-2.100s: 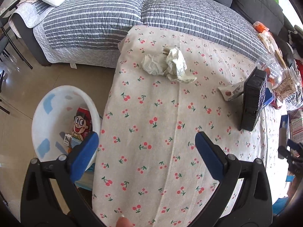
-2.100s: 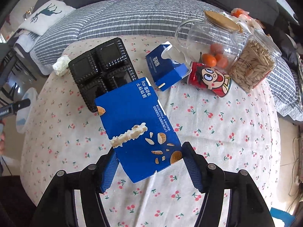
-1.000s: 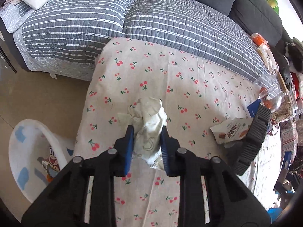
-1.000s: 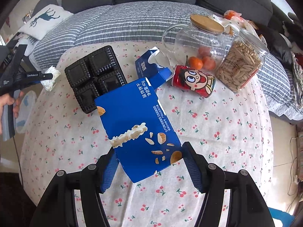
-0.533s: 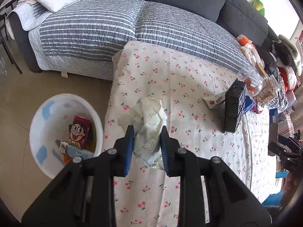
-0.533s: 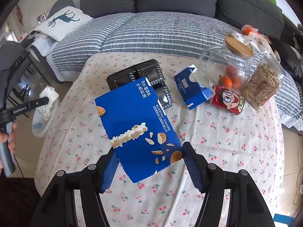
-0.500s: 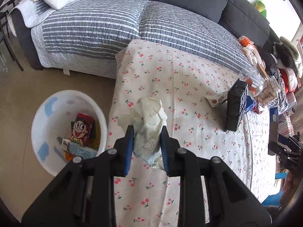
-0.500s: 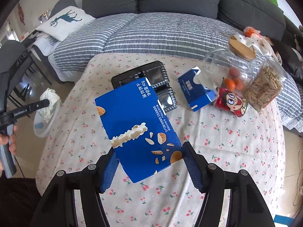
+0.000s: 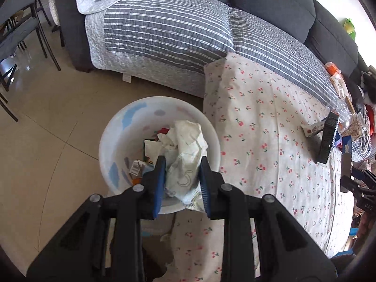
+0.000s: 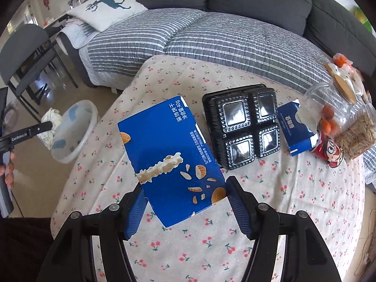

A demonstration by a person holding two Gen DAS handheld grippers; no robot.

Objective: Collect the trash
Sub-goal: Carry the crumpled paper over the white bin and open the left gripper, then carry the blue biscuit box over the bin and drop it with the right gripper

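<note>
A: Left gripper (image 9: 182, 162) clamped on a wad of crumpled white paper (image 9: 185, 152), held directly above the white plastic bin (image 9: 112, 141) on the tiled floor (image 9: 47, 129), just beside the table's draped edge.

B: And inside the bin?

A: Scraps and wrappers at the bottom, too jumbled to name. The wad hangs clear of them, both blue pads pressed against its sides.

B: The other side?

A: Right gripper (image 10: 185, 190) holds a flattened blue biscuit box (image 10: 169, 155) by its lower end, the box tilted up over the cherry-print tablecloth (image 10: 282, 199).

B: What's left on the table?

A: A black four-cell plastic tray (image 10: 244, 127) at centre; to its right a smaller blue carton (image 10: 293, 129), torn open, then a red cartoon-face can (image 10: 329, 150) lying on its side. Behind those, a clear jar with small orange fruits (image 10: 326, 115) and a jar of seeds (image 10: 359, 134).

B: The backdrop?

A: A grey sofa (image 10: 258, 0) under a striped quilt (image 10: 188, 40), and a deer-print cushion (image 10: 105, 7) at its left end.
</note>
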